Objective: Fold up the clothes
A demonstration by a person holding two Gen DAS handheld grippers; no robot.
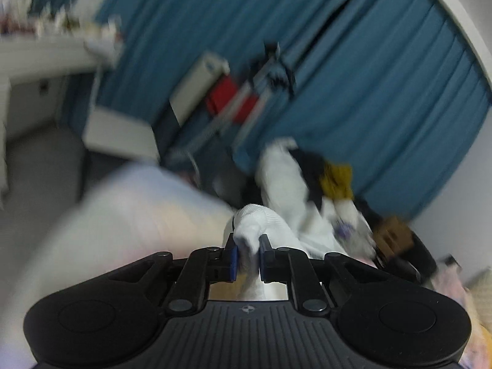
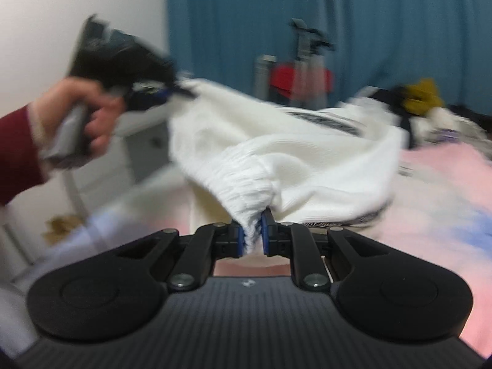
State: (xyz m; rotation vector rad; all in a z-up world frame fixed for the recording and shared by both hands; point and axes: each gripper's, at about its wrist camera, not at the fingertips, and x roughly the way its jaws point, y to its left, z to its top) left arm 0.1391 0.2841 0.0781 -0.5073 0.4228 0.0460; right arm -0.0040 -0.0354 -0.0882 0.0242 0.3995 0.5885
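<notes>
A white garment (image 2: 307,160) with an elastic waistband and a dark stripe hangs stretched between both grippers above the pink bedsheet (image 2: 436,190). My right gripper (image 2: 252,233) is shut on the gathered waistband. My left gripper (image 1: 247,253) is shut on another bunched white part of the garment (image 1: 255,218). In the right wrist view the left gripper (image 2: 166,93) is at upper left, held by a hand in a red sleeve, pinching the garment's far corner. Both views are blurred.
A pile of other clothes, white, black and mustard yellow (image 2: 421,95), lies at the bed's far right; it also shows in the left wrist view (image 1: 332,178). A teal curtain (image 2: 369,24) hangs behind. A red-and-grey stand (image 2: 301,77) stands before the curtain. White furniture (image 2: 141,141) stands left of the bed.
</notes>
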